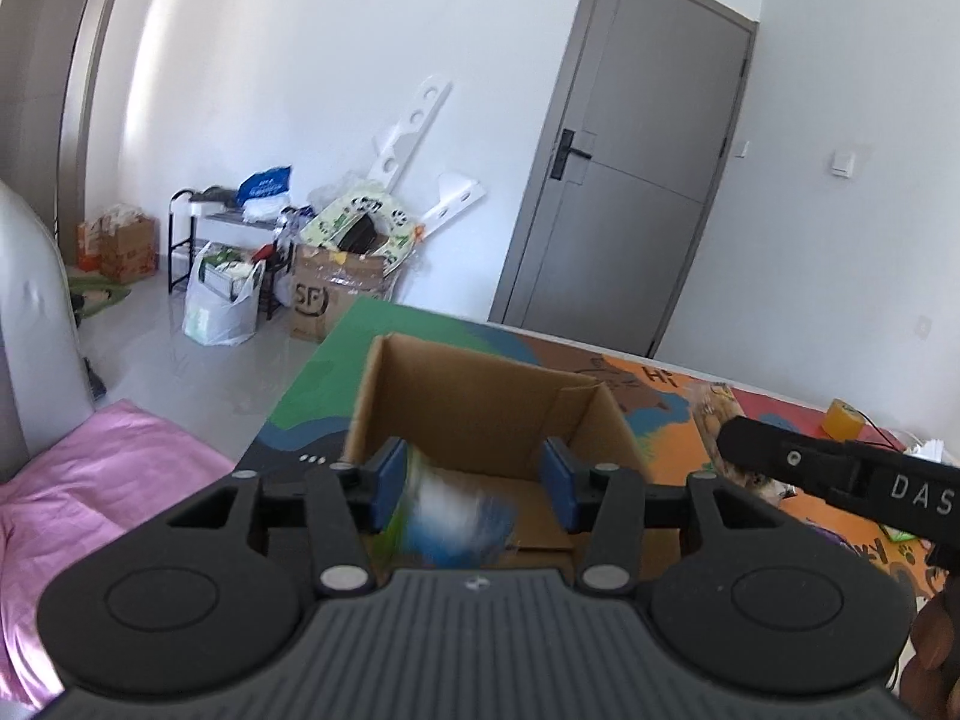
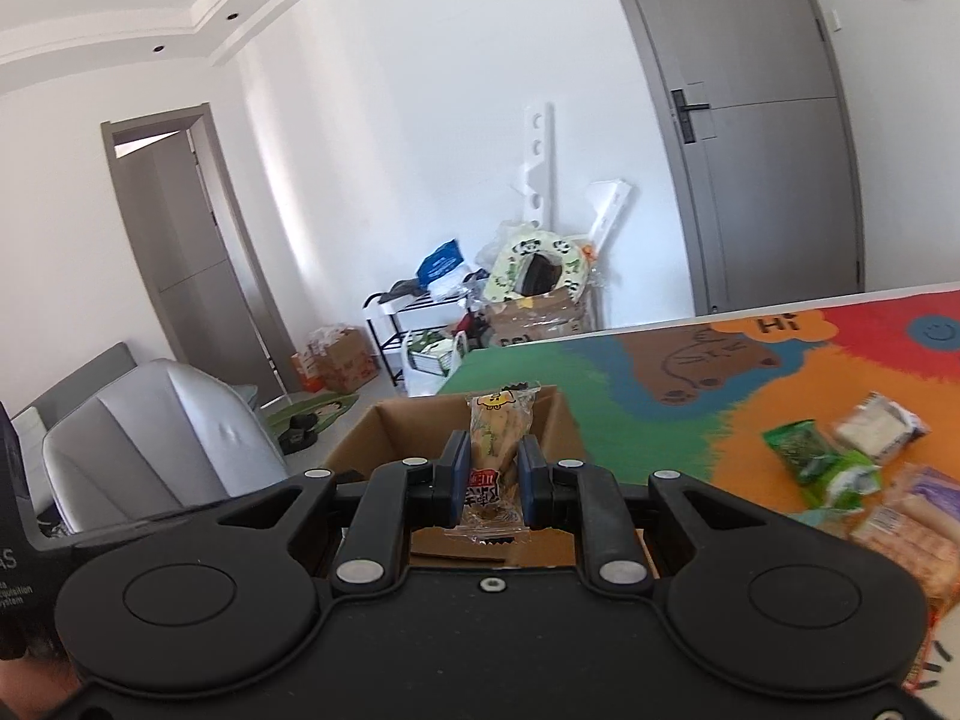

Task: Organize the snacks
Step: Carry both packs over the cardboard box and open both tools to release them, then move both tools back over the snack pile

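Note:
An open cardboard box (image 1: 480, 402) stands on the colourful mat; it also shows in the right wrist view (image 2: 384, 432). My left gripper (image 1: 474, 480) is open over the box, and a blurred blue, white and green snack packet (image 1: 450, 516) lies between and below its pads inside the box, touching neither. My right gripper (image 2: 492, 471) is shut on a clear-wrapped yellowish snack (image 2: 493, 438) held upright over the box. The right gripper's arm shows in the left wrist view (image 1: 840, 468).
Loose snacks lie on the mat at the right: a green packet (image 2: 810, 462), a white packet (image 2: 879, 429), pink wafer packs (image 2: 912, 516). A pink bedcover (image 1: 90, 480) is left of the table. A grey door (image 1: 630, 168) and floor clutter (image 1: 336, 252) stand behind.

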{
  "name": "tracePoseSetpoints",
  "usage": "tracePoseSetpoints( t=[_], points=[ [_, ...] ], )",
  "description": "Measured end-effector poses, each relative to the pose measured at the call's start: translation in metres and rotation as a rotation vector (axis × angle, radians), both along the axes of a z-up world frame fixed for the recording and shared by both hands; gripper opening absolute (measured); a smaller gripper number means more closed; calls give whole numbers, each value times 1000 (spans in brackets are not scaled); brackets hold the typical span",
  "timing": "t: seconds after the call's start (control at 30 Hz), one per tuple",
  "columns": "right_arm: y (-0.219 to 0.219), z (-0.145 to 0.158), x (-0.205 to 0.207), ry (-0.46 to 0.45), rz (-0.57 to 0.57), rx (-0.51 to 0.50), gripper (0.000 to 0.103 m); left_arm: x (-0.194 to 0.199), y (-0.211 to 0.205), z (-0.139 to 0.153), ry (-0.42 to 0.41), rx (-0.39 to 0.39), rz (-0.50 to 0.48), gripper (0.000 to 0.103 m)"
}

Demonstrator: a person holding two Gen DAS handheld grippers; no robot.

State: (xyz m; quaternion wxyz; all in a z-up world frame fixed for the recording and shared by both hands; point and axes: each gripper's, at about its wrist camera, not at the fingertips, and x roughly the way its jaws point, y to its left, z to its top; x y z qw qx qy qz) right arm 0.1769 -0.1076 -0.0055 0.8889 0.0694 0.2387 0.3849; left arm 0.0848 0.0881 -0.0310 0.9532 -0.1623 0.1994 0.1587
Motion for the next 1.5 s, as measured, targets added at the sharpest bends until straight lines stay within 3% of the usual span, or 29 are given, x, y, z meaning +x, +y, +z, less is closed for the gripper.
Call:
tracePoseSetpoints(
  t=[0.13,0.23,0.3,0.33,0.37,0.63,1.33,1.43,1.5],
  points=[
    [13,-2,-2,10,23,-10,18,-10,8,-1,-11,-8,15,69],
    [21,-5,-3,37,49,-12,20,-14,12,-1,-19,-18,20,72],
    [22,-6,-3,55,56,-19,36,-14,12,-1,-15,-30,25,73],
    [19,-6,-3,57,43,-18,50,-14,13,-2,-10,-32,32,76],
    [14,-6,-4,52,20,-8,55,-14,12,-2,-4,-34,41,77],
    [-41,-14,-2,101,-109,19,60,-10,-7,2,-17,-15,32,89],
    [-131,-26,-4,133,-264,62,74,5,-77,6,-11,24,-116,91],
    [-139,-26,-6,118,-286,58,80,6,-87,6,-11,29,-138,91],
    [-145,-26,-7,106,-304,56,89,10,-92,6,-9,28,-152,91]
  ],
)
